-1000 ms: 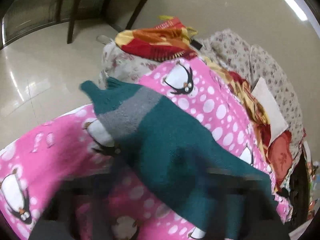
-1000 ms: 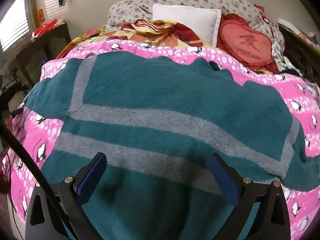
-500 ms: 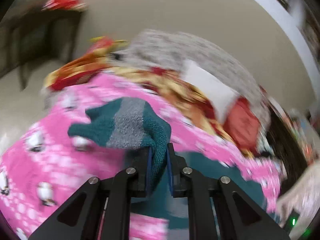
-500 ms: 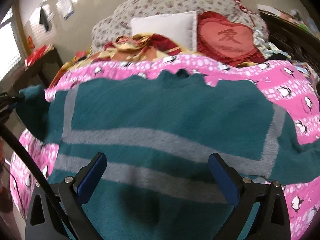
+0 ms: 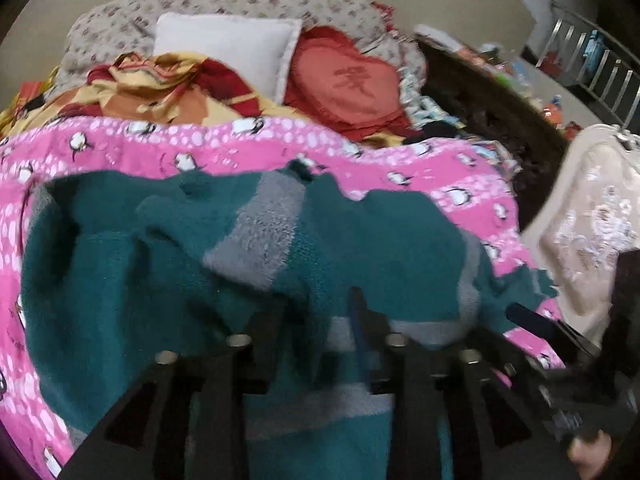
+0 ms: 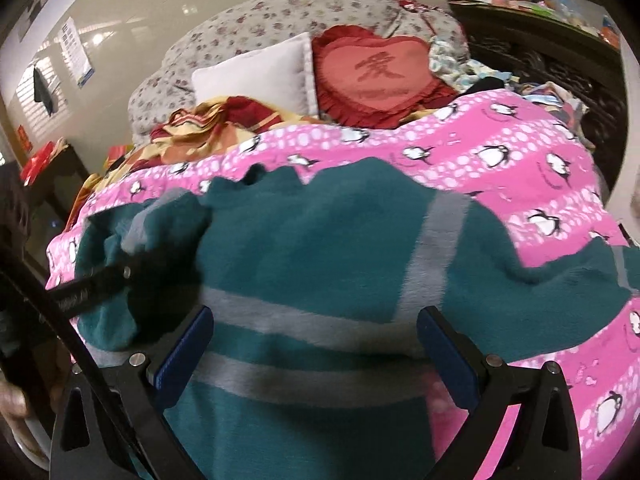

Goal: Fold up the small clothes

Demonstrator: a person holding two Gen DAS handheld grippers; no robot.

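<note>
A teal sweater with grey stripes [image 5: 120, 280] [image 6: 320, 248] lies spread on the pink penguin blanket [image 5: 420, 168] [image 6: 500, 152]. Its left sleeve [image 5: 256, 232] is folded inward over the body. My left gripper [image 5: 318, 320] hangs over the sweater's middle with its jaws opening. The sleeve's cloth drapes loosely between the fingers. The right wrist view shows this gripper [image 6: 132, 266] from the side at the left. My right gripper [image 6: 316, 344] is open wide just above the sweater's lower body, nothing between its blue pads [image 6: 188, 344].
At the head of the bed sit a white pillow [image 5: 228, 44], a red heart cushion [image 5: 348, 80] and a crumpled orange-red cloth [image 5: 160, 88]. Dark wooden furniture [image 5: 480, 100] runs along the bed's right side. A person's hand [image 5: 588, 452] holds the right gripper.
My left gripper swung from the bed's left edge across the sweater, carrying the sleeve shut in its jaws, and those jaws have now parted. The right gripper shifted slightly and stayed open.
</note>
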